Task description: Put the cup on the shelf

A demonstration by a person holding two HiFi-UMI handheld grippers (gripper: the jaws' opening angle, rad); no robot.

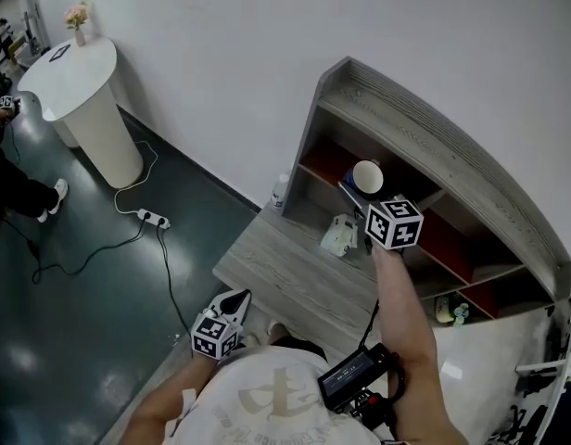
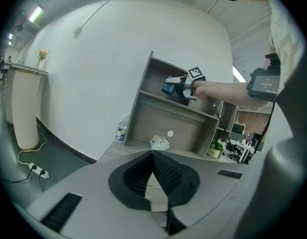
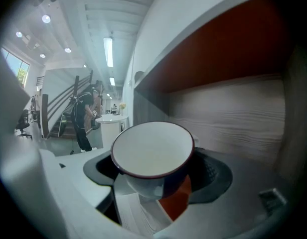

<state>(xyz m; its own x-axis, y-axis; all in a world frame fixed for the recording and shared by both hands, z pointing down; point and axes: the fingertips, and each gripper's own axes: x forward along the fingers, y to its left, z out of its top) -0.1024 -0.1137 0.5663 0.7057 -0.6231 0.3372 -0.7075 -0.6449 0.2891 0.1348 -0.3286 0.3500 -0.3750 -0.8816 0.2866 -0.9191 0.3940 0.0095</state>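
Right gripper (image 1: pixel 361 191) is pinching the white cup (image 1: pixel 367 175), holding it inside the shelf's (image 1: pixel 425 128) upper bay for set-down; left gripper (image 1: pixel 232 302) is idling, jaws together.

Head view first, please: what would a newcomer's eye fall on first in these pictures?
The white cup stands out most, held by the right gripper inside an upper compartment of the grey wooden shelf, against its red back panel. The left gripper hangs low beside the person's body, its fingers together with nothing between them.
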